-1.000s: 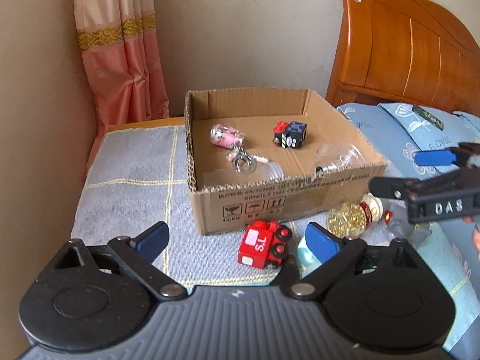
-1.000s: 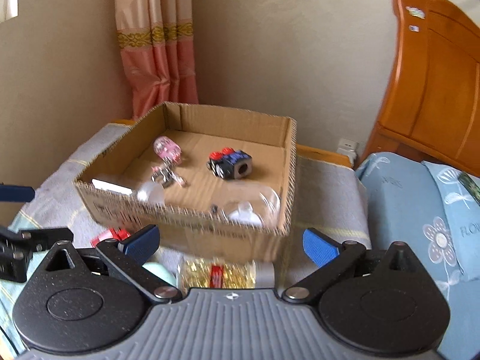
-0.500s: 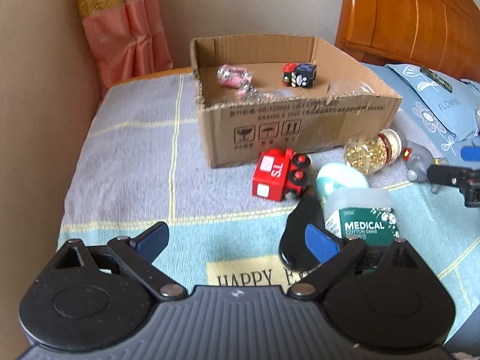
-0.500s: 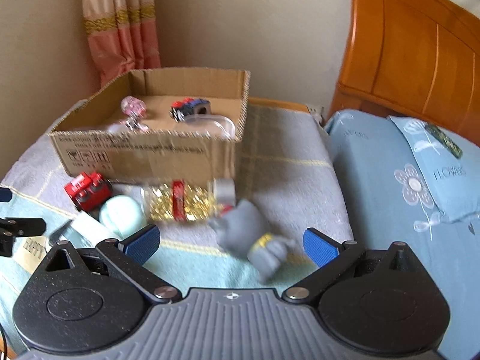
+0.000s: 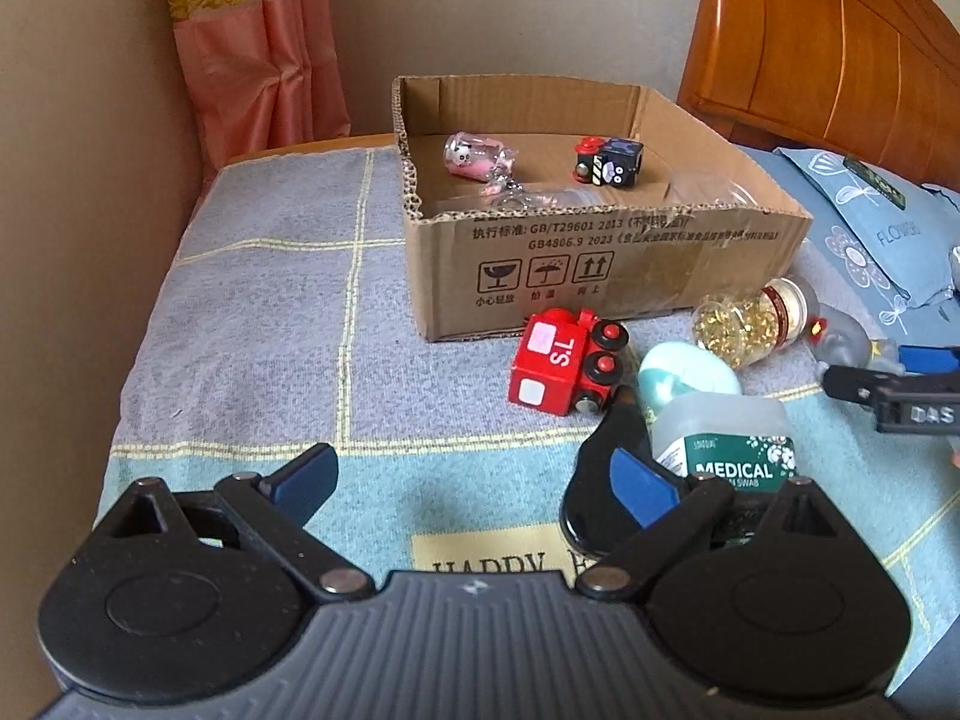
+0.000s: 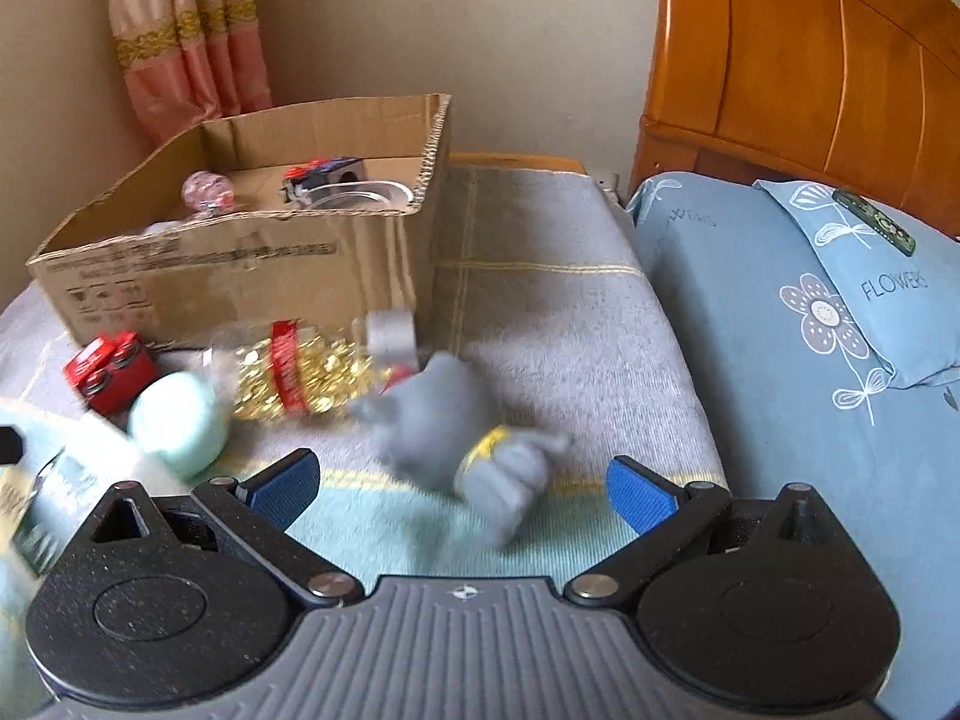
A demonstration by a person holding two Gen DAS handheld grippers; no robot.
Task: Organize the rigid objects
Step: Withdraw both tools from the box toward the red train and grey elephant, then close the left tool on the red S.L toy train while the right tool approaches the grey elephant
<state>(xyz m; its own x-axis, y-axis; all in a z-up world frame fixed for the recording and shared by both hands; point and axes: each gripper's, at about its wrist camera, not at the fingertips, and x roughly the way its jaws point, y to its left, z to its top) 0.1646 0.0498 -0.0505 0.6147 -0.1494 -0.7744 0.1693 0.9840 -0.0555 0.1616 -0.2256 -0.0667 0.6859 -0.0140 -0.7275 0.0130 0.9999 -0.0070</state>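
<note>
An open cardboard box (image 5: 600,264) stands on the bed cover and holds a pink keychain toy (image 5: 474,156), a black-and-red toy car (image 5: 609,162) and clear plastic pieces. In front of it lie a red toy train (image 5: 564,363), a mint egg-shaped object (image 5: 687,378), a jar of gold beads (image 5: 750,321), a medical swab bottle (image 5: 729,438) and a grey figure (image 6: 462,432). My left gripper (image 5: 474,480) is open, low over the cover, with the swab bottle by its right finger. My right gripper (image 6: 462,486) is open, with the grey figure between its fingers.
A black flat object (image 5: 600,480) lies beside the swab bottle. Blue flowered pillows (image 6: 840,300) and a wooden headboard (image 6: 810,60) are at the right. A wall and a pink curtain (image 5: 252,42) are at the left and back.
Both grippers have pulled back from the box and dropped lower. The right gripper has swung right and now frames the grey figure. The left gripper's view now takes in the swab bottle.
</note>
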